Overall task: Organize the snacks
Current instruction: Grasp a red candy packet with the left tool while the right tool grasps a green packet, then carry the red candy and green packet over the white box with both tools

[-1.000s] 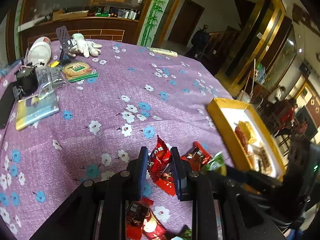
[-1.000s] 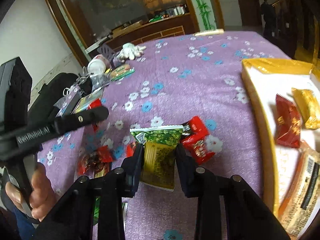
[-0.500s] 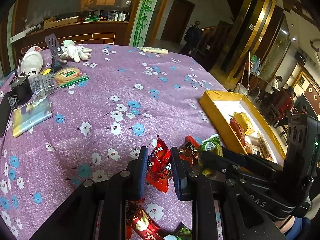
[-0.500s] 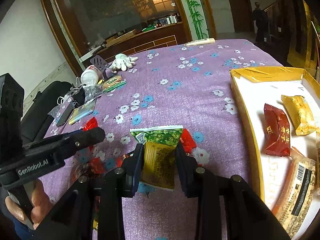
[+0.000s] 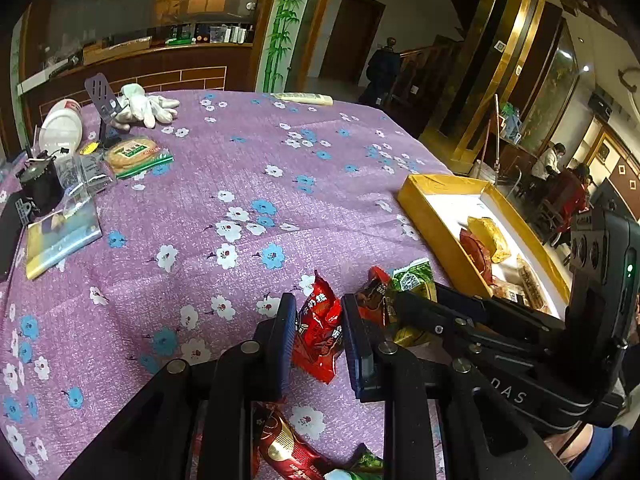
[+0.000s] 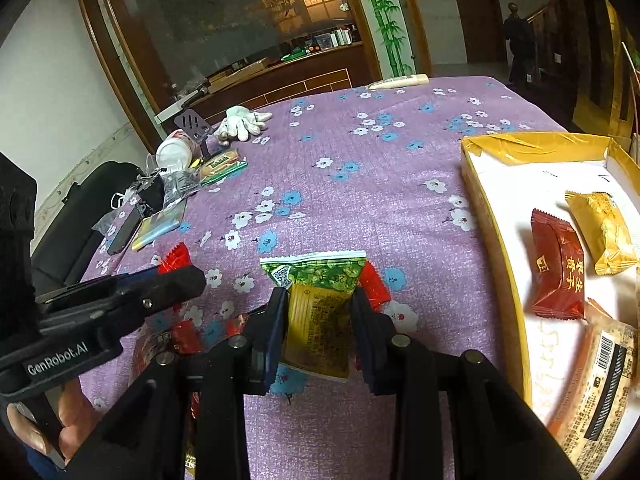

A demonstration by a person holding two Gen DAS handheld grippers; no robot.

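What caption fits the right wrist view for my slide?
Right claw holding a green-and-yellow snack packet above the purple floral tablecloth, beside the yellow tray of sorted snacks.

A restaurant hall — cloth-covered round table, wooden counter, seated diners.

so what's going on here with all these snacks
A person holds a gripper in each hand, sorting wrapped snacks on a purple flowered tablecloth. The left gripper has its jaws shut on a red snack packet. The right gripper grips a green and yellow snack packet. To the right, a yellow-walled box already holds a dark red packet, a gold one and others. More red packets lie loose.
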